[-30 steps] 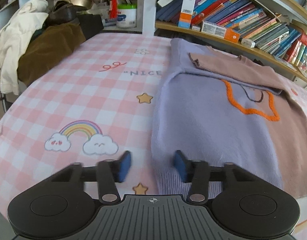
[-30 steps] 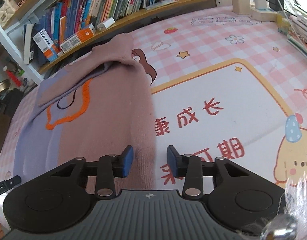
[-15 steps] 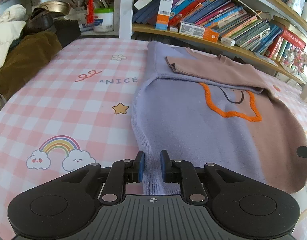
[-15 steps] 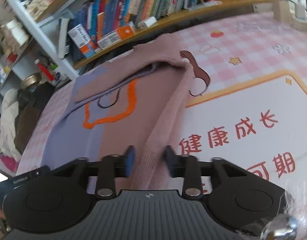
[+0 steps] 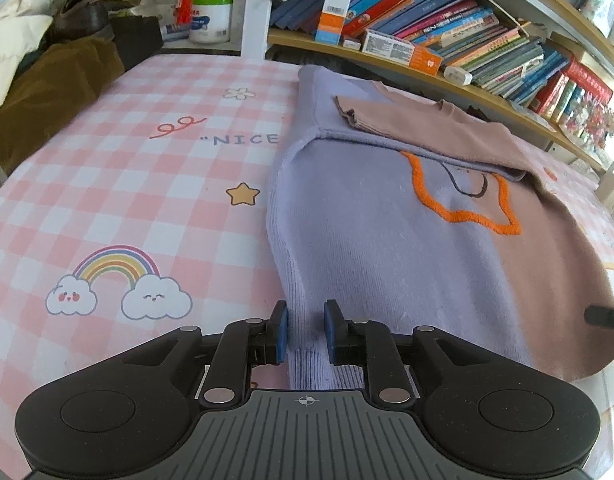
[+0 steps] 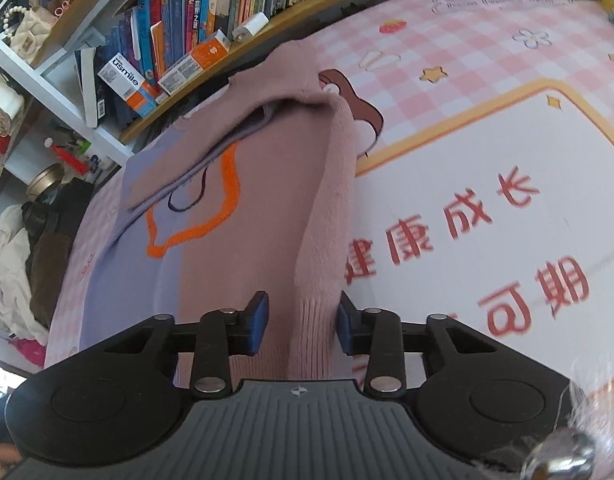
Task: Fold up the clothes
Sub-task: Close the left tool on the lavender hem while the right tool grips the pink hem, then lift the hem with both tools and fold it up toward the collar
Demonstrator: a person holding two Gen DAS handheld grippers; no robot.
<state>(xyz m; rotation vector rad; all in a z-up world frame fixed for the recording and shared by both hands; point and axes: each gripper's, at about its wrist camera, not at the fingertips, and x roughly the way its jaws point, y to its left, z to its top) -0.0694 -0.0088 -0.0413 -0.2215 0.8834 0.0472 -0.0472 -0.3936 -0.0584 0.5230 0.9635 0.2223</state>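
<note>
Sweater in lilac and dusty pink, with an orange outlined shape stitched across the chest, lies flat on the tabletop, which is covered by a pink-and-white checked cloth printed with a rainbow, clouds, stars and the word "NICE". Its sleeves are folded across the upper part of the body, the pink sleeve on top. The collar end lies towards the bookshelf that runs along the far edge, packed with leaning books and small boxes.

The left gripper sits at the near lilac corner of the sweater, on the ribbed hem. Its jaws have just been opening a little and stand narrow, with a raised ridge of lilac knit bunched between the blue pads; the left pad sits against the fabric, while contact at the right pad cannot be judged.

The right gripper is at the near pink corner. Its jaws have just been closing and a lifted fold of pink ribbed knit stands between them, against the right pad and with a gap at the left pad.

A heap of cream and brown clothing lies at the far left end.
</note>
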